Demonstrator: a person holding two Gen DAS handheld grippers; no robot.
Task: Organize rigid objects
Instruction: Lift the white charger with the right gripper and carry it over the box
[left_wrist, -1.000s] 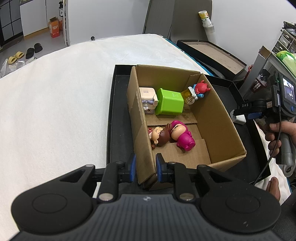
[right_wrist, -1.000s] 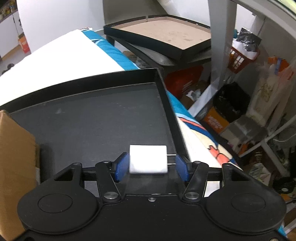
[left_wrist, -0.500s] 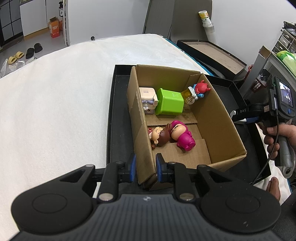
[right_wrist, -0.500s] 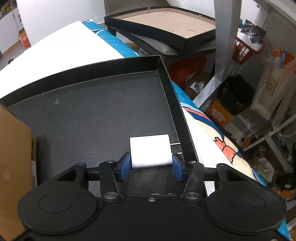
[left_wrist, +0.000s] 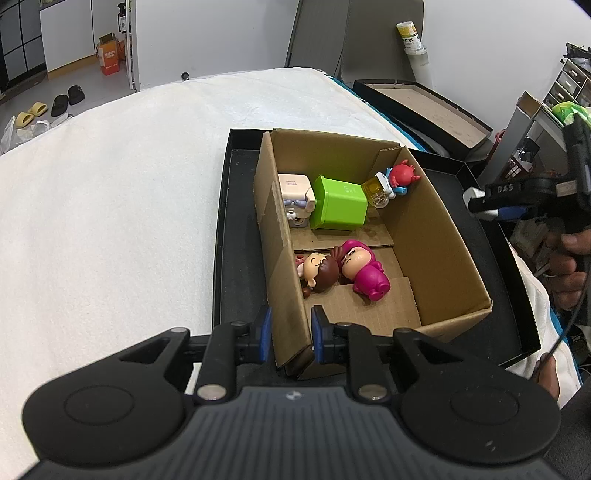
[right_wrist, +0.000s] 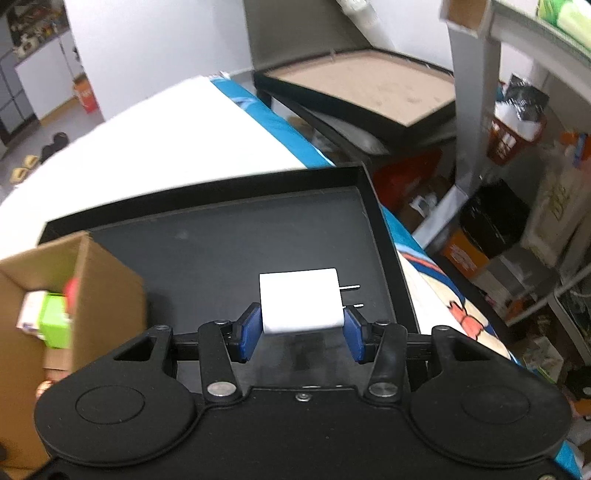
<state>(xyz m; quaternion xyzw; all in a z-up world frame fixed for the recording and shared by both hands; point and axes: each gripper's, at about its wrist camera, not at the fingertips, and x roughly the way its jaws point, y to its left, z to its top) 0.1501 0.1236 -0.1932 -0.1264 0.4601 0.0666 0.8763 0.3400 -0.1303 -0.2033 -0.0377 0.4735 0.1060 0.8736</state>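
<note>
Right wrist view: my right gripper (right_wrist: 302, 326) clamps the white charger (right_wrist: 300, 303) beside the cardboard box (left_wrist: 436, 236), above the black tray (right_wrist: 207, 254). My left gripper (left_wrist: 289, 338) pinches the box's near wall, steadying it. I should clear the rim before releasing.

The white charger block (right_wrist: 299, 302) has two metal prongs pointing right and is clear of the black tray (right_wrist: 229, 251), above its right half. The open cardboard box (left_wrist: 436, 236) stands on the tray. At the box's far end lie a cream cube toy (left_wrist: 293, 188), a green bin (left_wrist: 340, 205), a yellow-capped bottle (left_wrist: 375, 190) and a red figure (left_wrist: 402, 173). At mid-floor, toward the left wall, a brown-haired doll (left_wrist: 319, 271) and a magenta doll (left_wrist: 364, 267) lie head to head.
</note>
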